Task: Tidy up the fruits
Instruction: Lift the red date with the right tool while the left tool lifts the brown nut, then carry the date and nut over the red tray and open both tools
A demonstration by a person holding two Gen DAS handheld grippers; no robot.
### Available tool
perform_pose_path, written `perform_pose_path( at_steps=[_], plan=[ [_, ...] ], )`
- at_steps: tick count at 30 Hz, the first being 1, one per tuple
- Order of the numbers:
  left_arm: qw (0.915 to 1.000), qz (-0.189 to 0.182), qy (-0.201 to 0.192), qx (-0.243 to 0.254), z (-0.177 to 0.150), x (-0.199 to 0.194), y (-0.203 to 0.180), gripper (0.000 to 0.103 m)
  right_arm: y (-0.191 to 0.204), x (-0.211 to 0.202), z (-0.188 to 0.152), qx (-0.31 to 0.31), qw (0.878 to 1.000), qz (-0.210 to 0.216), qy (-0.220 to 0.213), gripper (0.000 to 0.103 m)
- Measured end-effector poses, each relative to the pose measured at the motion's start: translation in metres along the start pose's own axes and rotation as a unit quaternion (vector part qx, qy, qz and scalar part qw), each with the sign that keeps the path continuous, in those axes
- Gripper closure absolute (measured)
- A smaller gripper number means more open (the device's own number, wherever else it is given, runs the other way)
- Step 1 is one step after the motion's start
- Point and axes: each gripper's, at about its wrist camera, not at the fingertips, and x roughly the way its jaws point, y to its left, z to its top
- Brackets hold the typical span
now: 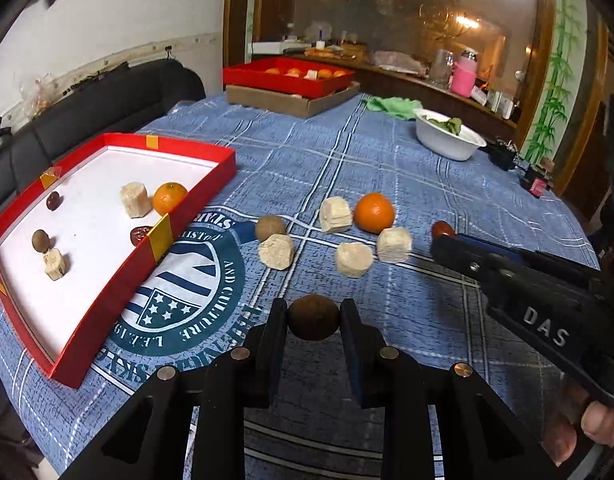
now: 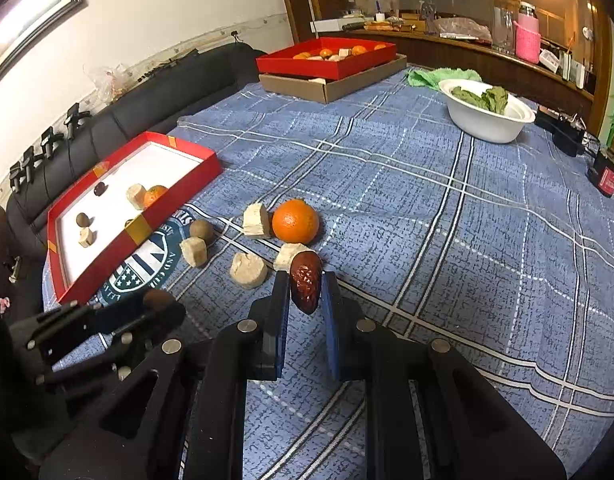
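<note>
Gripping a brown round fruit (image 1: 313,317), the left gripper (image 1: 313,322) has its jaws narrowed onto it, pads touching both sides, above the blue plaid surface (image 1: 387,168). Right gripper (image 2: 305,288) jaws pinched tight on a wrinkled red date (image 2: 305,286). At 12 o'clock from both: loose orange (image 1: 374,213) and pale cut chunks (image 1: 353,259), close together. Red tray (image 1: 195,208) at 10 o'clock, its near rim beside the printed emblem (image 1: 187,280). Open cloth toward 2 o'clock, up to the white bowl (image 1: 447,142).

A tray (image 1: 195,208) lies at the table's (image 1: 387,160) left edge; an orange (image 1: 374,213) and cut chunks (image 1: 354,259) lie on the cloth right of it.
</note>
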Motion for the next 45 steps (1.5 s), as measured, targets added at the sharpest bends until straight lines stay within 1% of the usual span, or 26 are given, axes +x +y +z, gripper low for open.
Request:
perform_pose_path(
  at_steps=[4, 9, 14, 29, 40, 45],
  plan=[
    [0.9999, 0.003, -0.010, 0.001, -0.003, -0.005, -0.003, 0.077, 0.003, -0.005, 0.001, -0.004, 1.000, 0.004, -0.010, 0.088],
    [0.9999, 0.009, -0.007, -0.004, -0.006, -0.005, -0.003, 0.077, 0.009, -0.011, 0.000, -0.013, 1.000, 0.009, -0.022, 0.088],
    [0.9999, 0.014, -0.003, -0.005, -0.011, -0.003, -0.003, 0.077, 0.013, -0.009, -0.002, -0.021, 1.000, 0.004, -0.015, 0.088],
    [0.9994, 0.029, -0.004, -0.018, -0.012, -0.003, 0.001, 0.077, 0.015, -0.012, -0.002, -0.029, 0.999, -0.002, -0.021, 0.088],
    [0.9981, 0.057, -0.011, -0.021, -0.012, -0.008, 0.006, 0.077, 0.018, -0.011, -0.003, -0.039, 0.999, -0.005, -0.020, 0.088],
    [0.9975, 0.063, -0.013, -0.029, -0.012, -0.012, 0.014, 0.077, 0.018, -0.010, -0.003, -0.041, 0.999, -0.006, -0.019, 0.088]
  ],
)
